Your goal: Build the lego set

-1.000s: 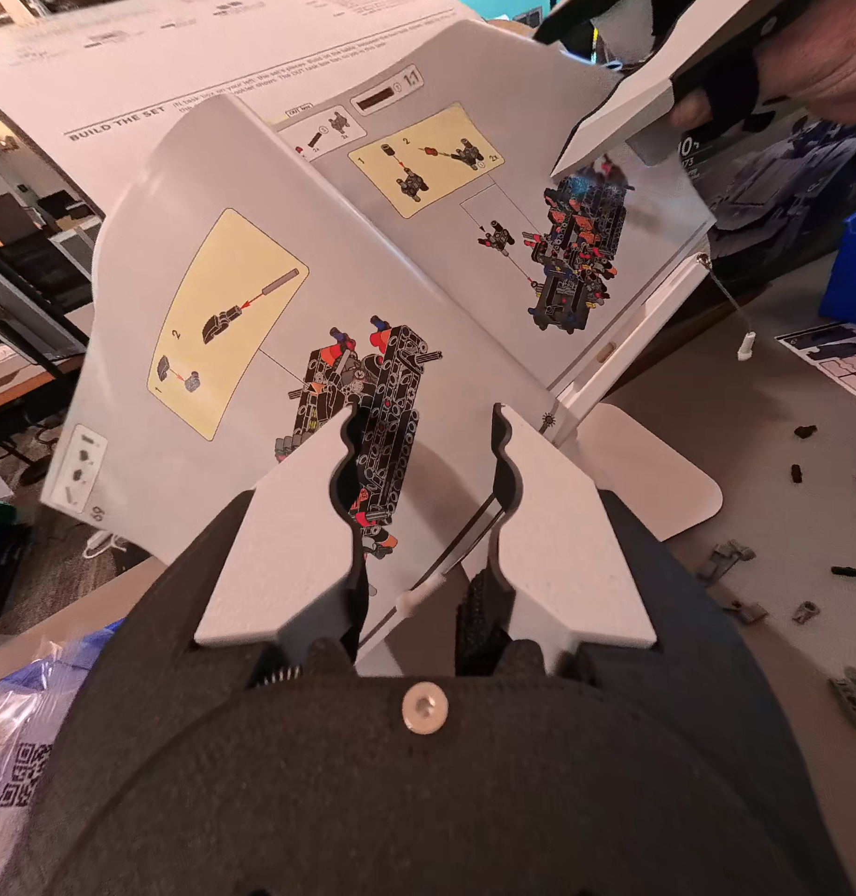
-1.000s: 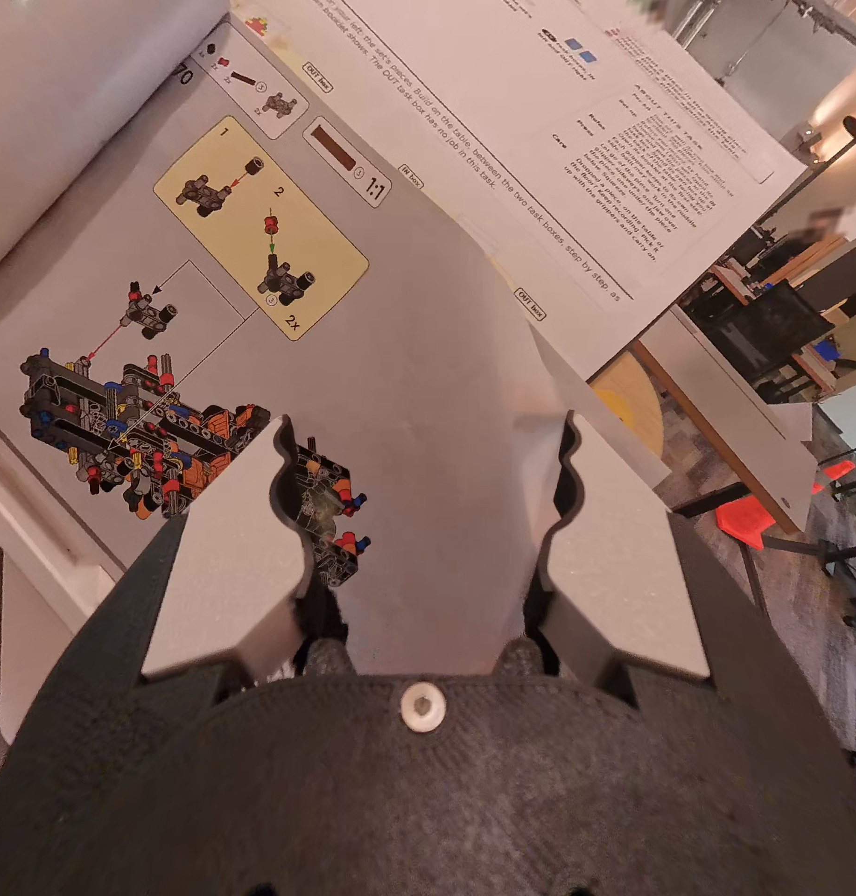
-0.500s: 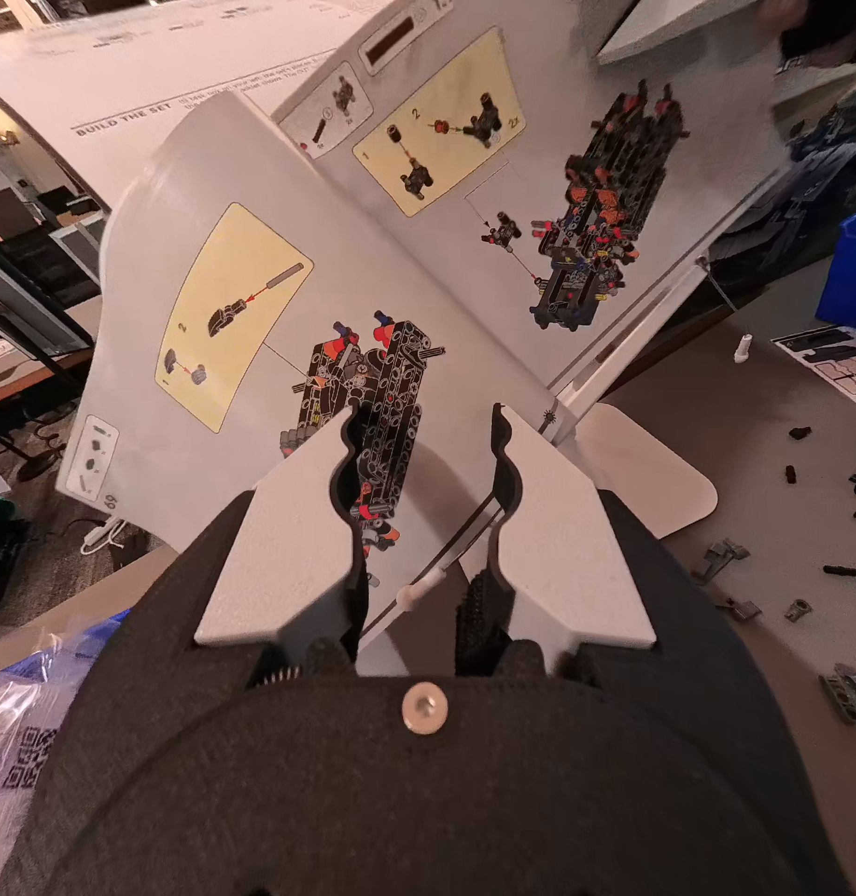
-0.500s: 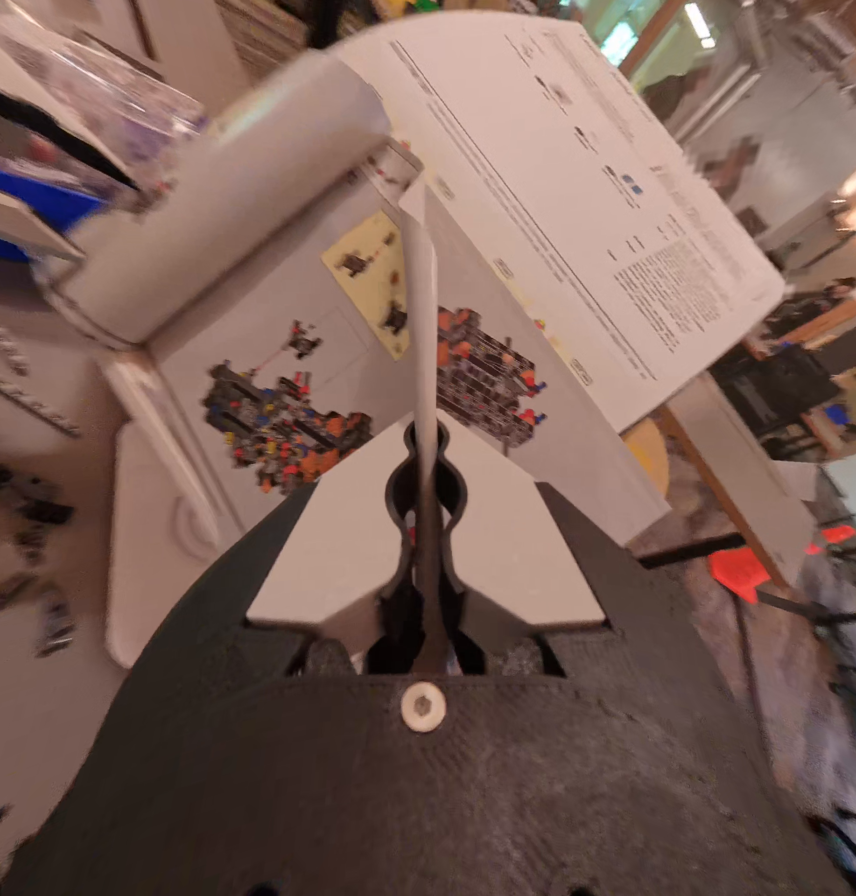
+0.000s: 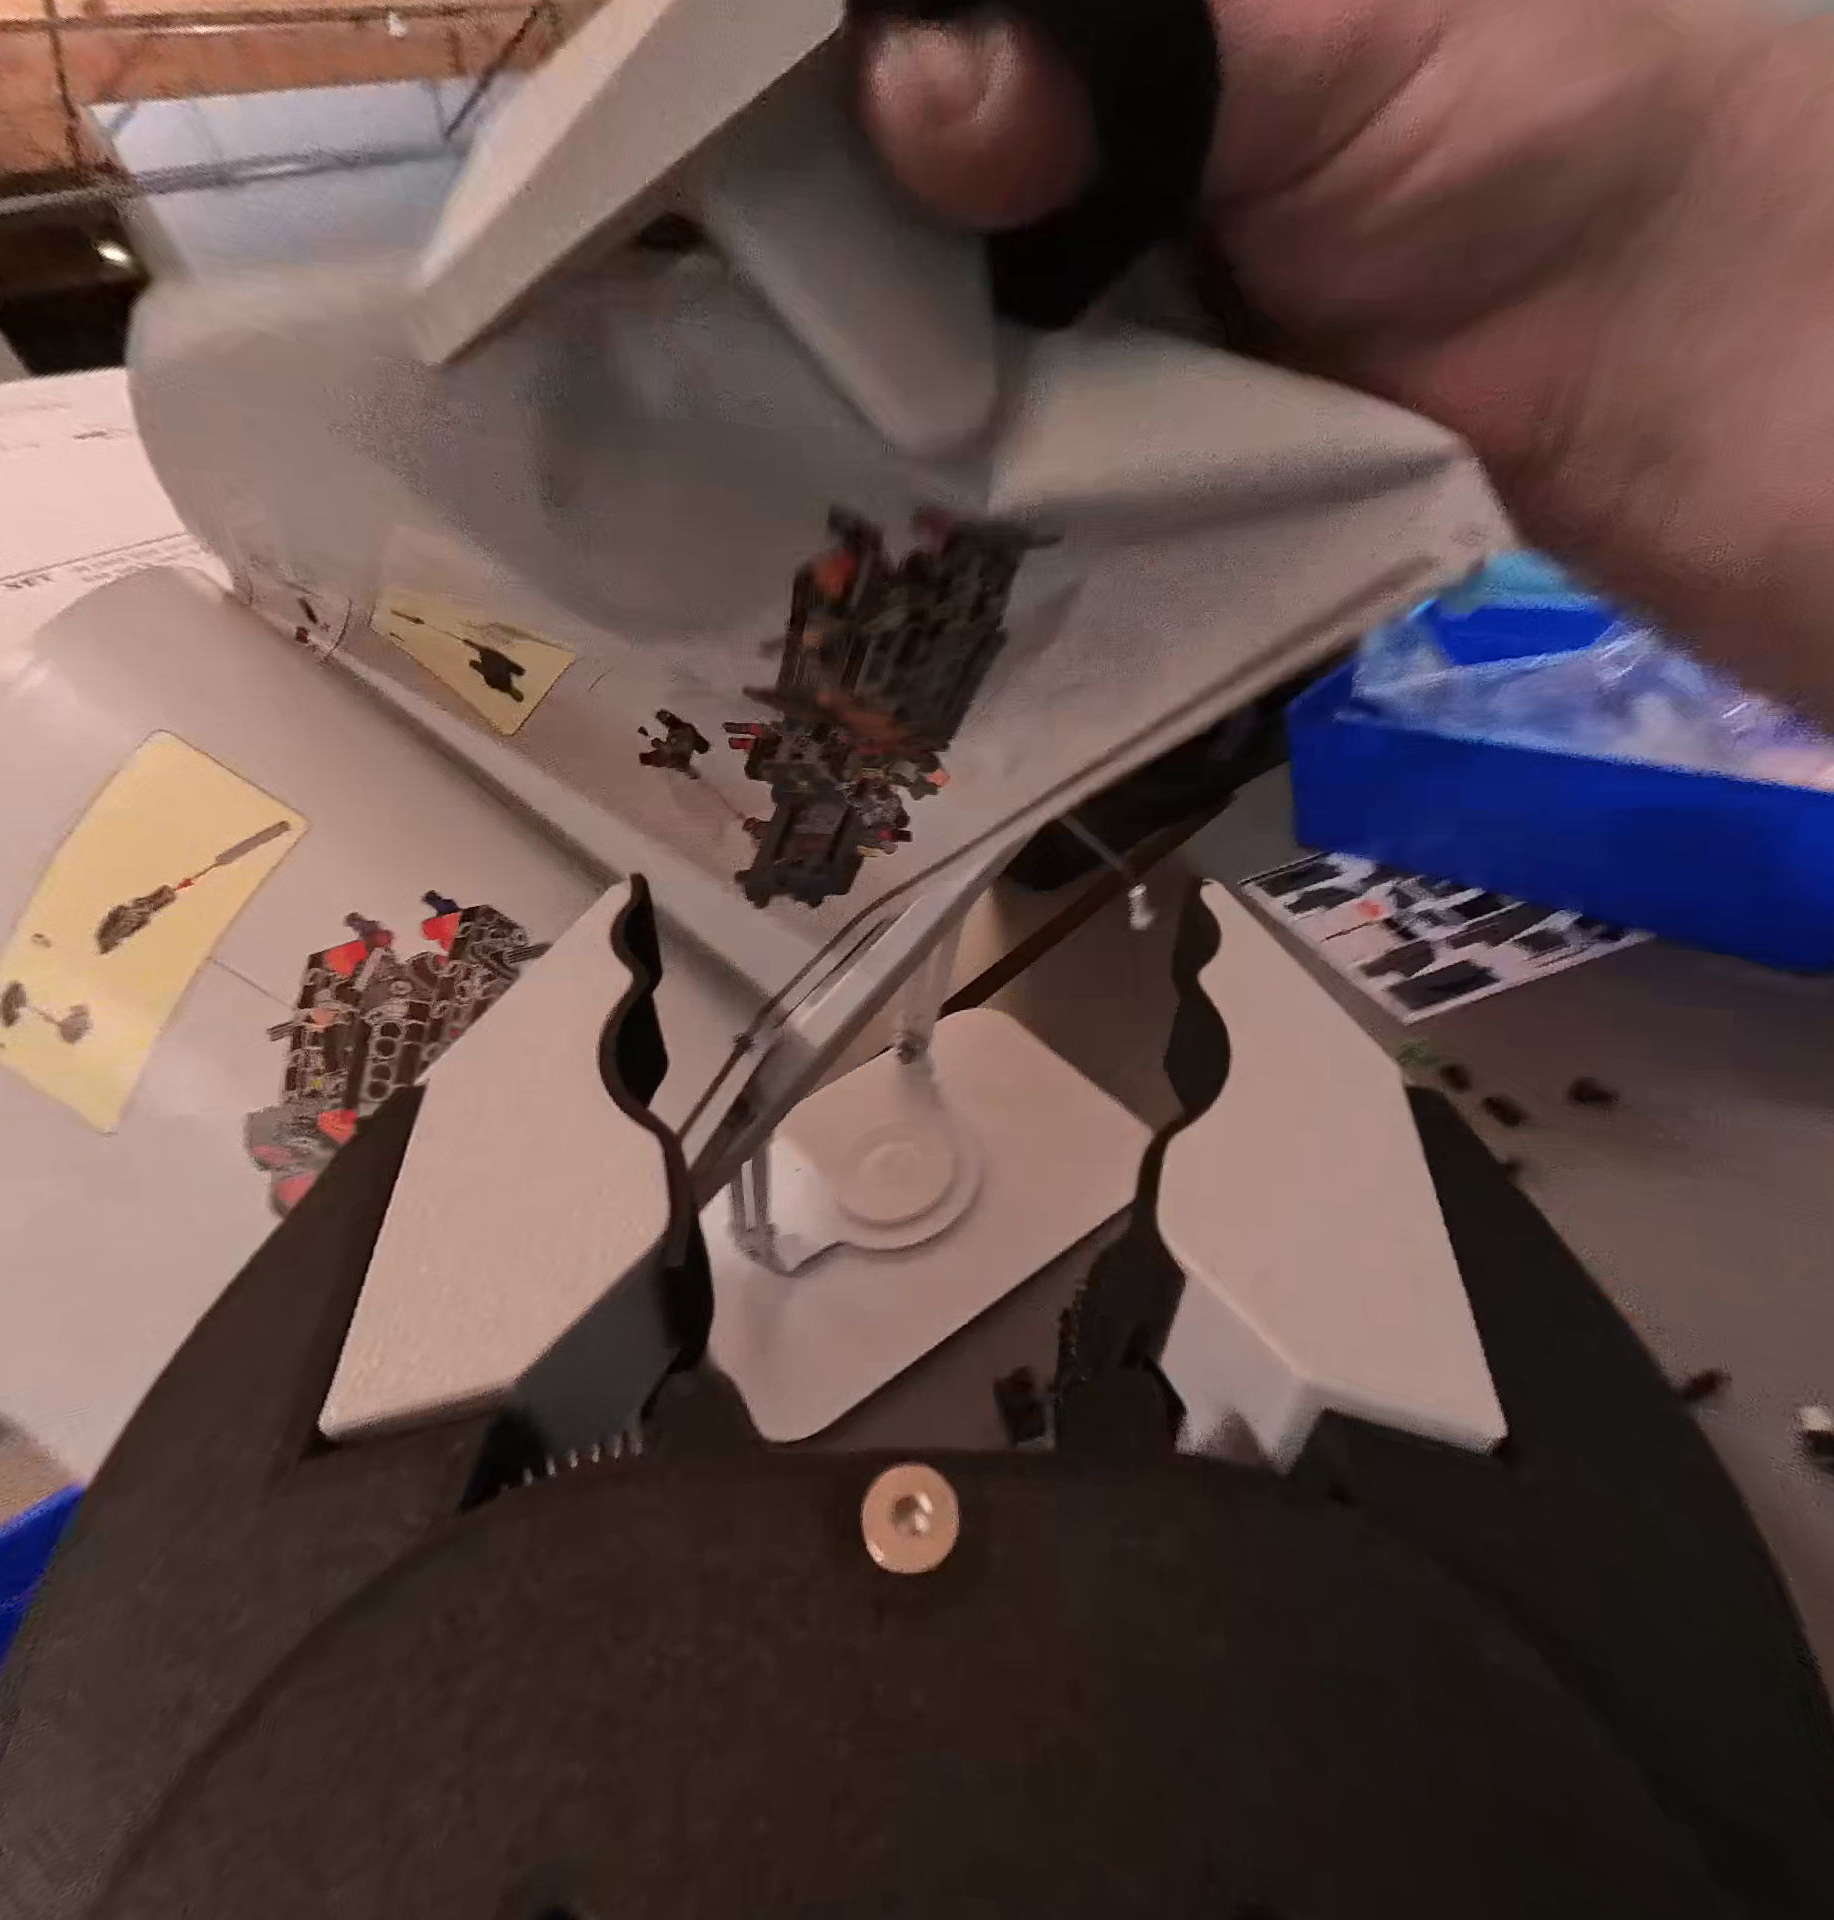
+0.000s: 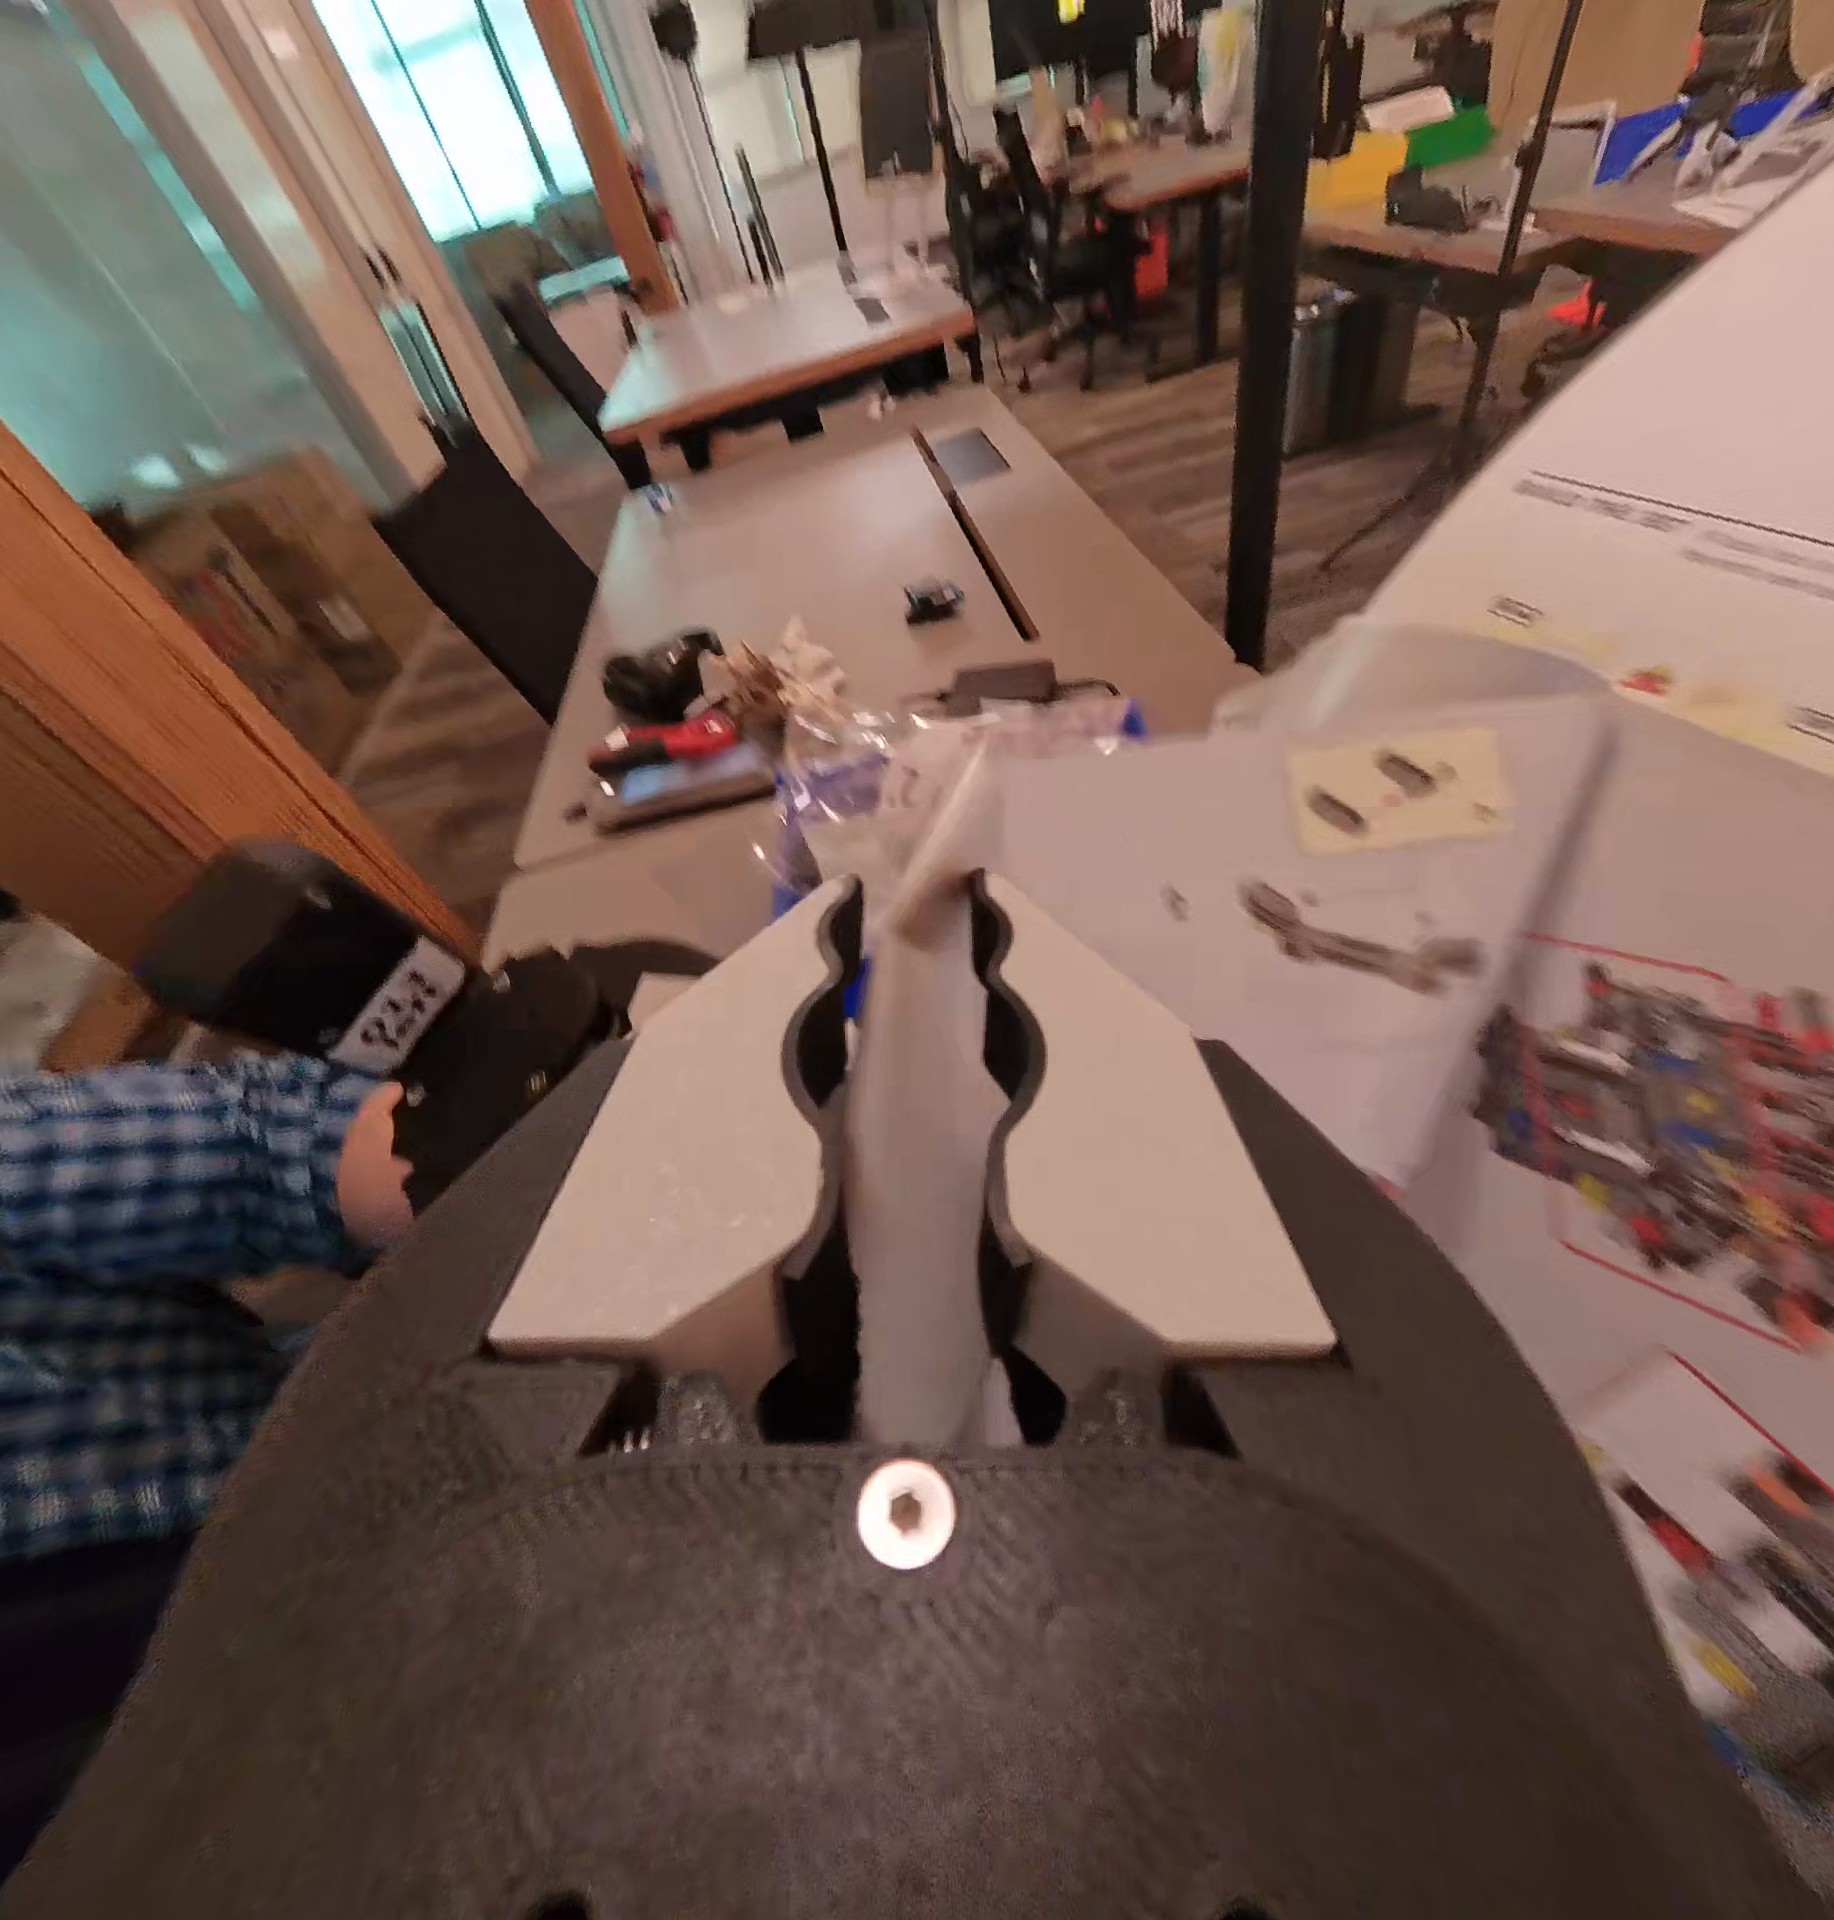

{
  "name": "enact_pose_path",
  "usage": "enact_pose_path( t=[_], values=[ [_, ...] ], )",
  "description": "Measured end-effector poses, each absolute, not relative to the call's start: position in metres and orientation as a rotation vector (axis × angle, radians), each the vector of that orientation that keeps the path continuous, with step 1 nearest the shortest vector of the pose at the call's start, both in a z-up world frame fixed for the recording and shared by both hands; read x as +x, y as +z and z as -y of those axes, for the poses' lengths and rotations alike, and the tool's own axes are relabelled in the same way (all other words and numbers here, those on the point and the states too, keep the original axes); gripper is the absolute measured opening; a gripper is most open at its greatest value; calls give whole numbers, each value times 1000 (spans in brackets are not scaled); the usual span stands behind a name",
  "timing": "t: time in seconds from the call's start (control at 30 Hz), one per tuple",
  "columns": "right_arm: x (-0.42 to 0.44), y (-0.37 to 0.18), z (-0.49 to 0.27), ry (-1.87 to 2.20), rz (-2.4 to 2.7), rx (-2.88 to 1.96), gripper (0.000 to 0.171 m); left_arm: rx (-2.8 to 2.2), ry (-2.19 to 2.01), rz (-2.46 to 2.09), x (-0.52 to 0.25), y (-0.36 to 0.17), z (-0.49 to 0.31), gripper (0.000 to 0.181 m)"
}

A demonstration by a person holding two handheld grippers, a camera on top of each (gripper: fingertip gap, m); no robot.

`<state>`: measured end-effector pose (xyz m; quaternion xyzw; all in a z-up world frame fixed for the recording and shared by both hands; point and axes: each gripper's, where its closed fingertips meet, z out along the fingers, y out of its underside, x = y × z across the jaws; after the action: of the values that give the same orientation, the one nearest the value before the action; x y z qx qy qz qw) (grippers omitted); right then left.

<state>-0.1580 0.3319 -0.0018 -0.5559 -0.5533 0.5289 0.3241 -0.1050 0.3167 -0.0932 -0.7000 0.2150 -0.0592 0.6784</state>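
The lego instruction booklet (image 5: 144,1226) lies open on a white stand (image 5: 1038,1112). My right gripper (image 6: 913,894) is shut on one booklet page (image 6: 908,1101), which stands on edge between its jaws. In the left wrist view that lifted page (image 5: 1183,499) curls over the booklet, pinched by the right gripper's white fingers (image 5: 601,187) with a hand behind them. My left gripper (image 5: 913,914) is open and empty, just in front of the stand's base. Small black lego pieces (image 5: 1588,1091) lie on the table to the right.
A blue bin (image 5: 1515,810) with plastic bags stands at the right, a sticker sheet (image 5: 1412,935) in front of it. A large printed sheet (image 6: 1671,499) lies behind the booklet. A plaid sleeve (image 6: 113,1195) shows at the left. Desks and chairs fill the background.
My right gripper shut on a booklet page and swung it up and over. My left gripper opened wider and shifted toward the stand's base.
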Motion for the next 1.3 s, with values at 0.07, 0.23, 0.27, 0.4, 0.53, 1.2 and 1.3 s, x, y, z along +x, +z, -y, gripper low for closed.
enact_pose_path(
  t=[0.07, 0.23, 0.27, 0.4, 0.53, 1.2, 1.3],
  values=[
    [-174, 6, -314, 1475, 1426, -1387, 46, -1543, -243, -449, -103, -85, -306, 99],
    [-209, 7, -296, 1676, 1299, -1245, 60, -1517, -470, -352, -119, -82, -289, 103],
    [-213, 6, -295, 1747, 1273, -1225, 59, -1526, -506, -324, -125, -85, -291, 99],
    [-202, 8, -300, 1843, 1231, -1143, 50, -1565, -635, -172, -148, -96, -307, 83],
    [-153, 27, -307, 1690, 1208, -1083, 56, -1629, -687, -87, -158, -108, -329, 30],
    [-189, -118, -353, 387, 1703, -1118, 30, -1980, 69, -138, -353, -75, -333, 0],
    [-205, -128, -360, 351, 1723, -1132, 18, -1990, 56, -126, -362, -84, -343, 0]
  ],
)
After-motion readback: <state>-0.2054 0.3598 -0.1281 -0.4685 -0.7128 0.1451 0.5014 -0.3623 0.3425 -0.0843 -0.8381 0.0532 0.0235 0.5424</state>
